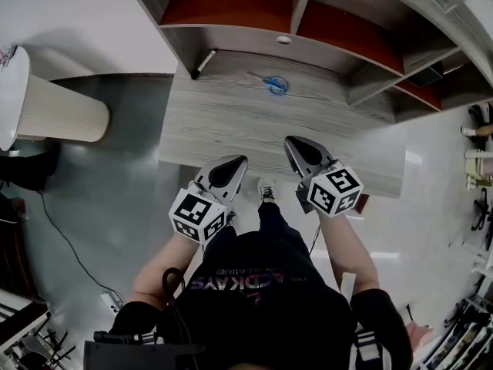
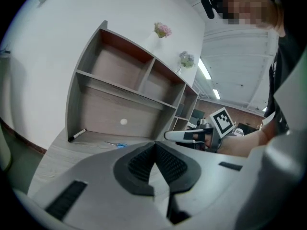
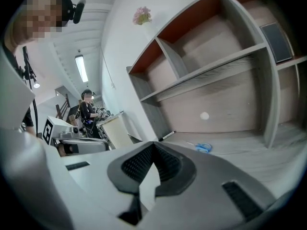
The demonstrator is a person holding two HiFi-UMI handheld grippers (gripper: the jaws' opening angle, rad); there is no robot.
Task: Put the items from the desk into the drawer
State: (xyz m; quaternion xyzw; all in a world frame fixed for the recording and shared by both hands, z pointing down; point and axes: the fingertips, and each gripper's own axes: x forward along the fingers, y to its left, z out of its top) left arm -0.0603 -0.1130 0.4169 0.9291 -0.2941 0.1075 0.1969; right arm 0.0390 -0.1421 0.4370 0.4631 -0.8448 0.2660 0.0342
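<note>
Left gripper (image 1: 239,161), right gripper (image 1: 291,142): pale grey shells, black ribbed pads. Each carries a white cube (image 1: 198,216) with black square markers. Person wears black short-sleeved shirt (image 1: 254,280) with pale lettering, dark trousers (image 1: 269,223), white shoe (image 1: 266,190).

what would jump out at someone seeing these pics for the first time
The two grippers with black-and-white marker cubes dominate the head view: the left gripper and right gripper hang at the near edge of the grey wooden desk, jaws together, nothing in them. Farther back lie blue scissors near the middle and a black marker at the back left, by the shelf unit.
</note>
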